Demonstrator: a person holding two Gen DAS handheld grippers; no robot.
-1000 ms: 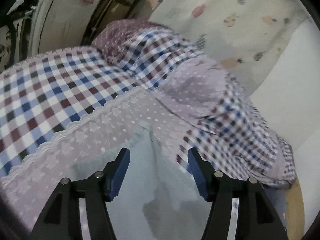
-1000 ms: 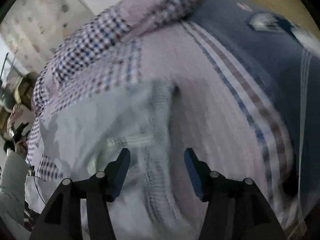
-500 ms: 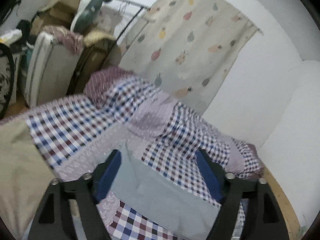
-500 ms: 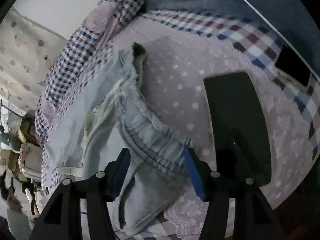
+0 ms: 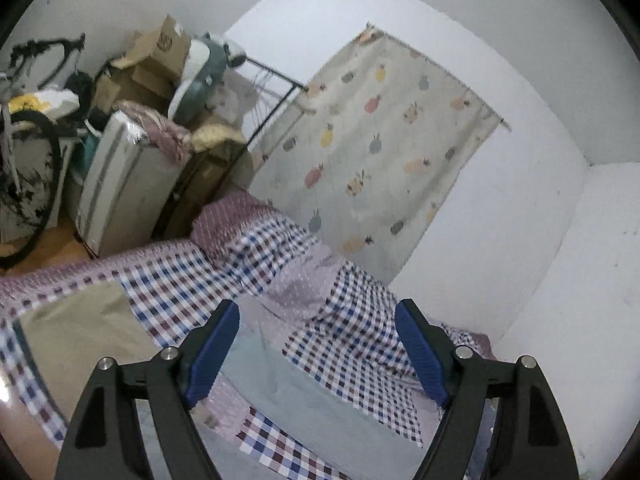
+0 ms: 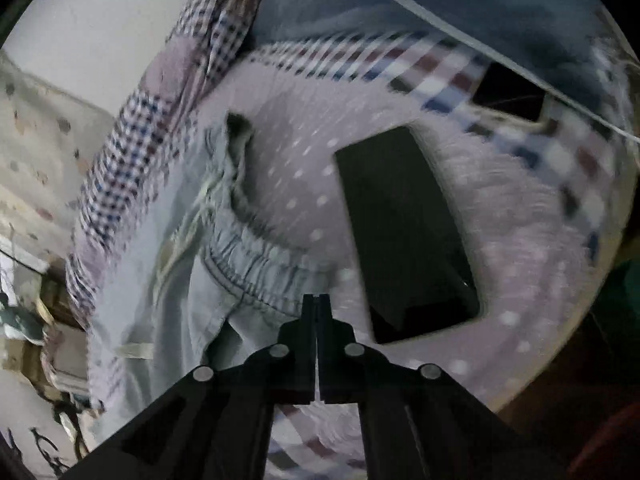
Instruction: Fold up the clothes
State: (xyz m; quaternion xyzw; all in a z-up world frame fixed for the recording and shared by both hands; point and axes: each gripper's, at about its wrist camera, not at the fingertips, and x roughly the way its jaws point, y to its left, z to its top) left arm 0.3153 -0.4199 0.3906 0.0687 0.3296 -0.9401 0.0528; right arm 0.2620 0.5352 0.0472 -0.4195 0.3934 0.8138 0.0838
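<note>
Pale blue denim shorts point(image 6: 160, 264) with an elastic waistband point(image 6: 256, 264) lie on the lilac dotted and checked bedspread point(image 6: 304, 152). My right gripper point(image 6: 318, 300) is shut with its tips at the waistband's lower edge; whether cloth is pinched between them is not clear. In the left wrist view the same pale blue cloth point(image 5: 304, 396) lies on the checked bedspread point(image 5: 168, 280) below my left gripper point(image 5: 318, 344), which is open, empty and raised above the bed.
A black phone point(image 6: 404, 232) lies on the bedspread right of the shorts, a second dark device point(image 6: 508, 96) further back. A navy pillow point(image 6: 460, 4) is behind. A beige garment point(image 5: 80, 332) lies left. Boxes point(image 5: 156, 64), a fruit-print curtain point(image 5: 384, 140) and white walls surround the bed.
My right gripper has closed from open at the shorts' waistband. My left gripper has lifted and tilted up, away from the cloth, and now sees the room.
</note>
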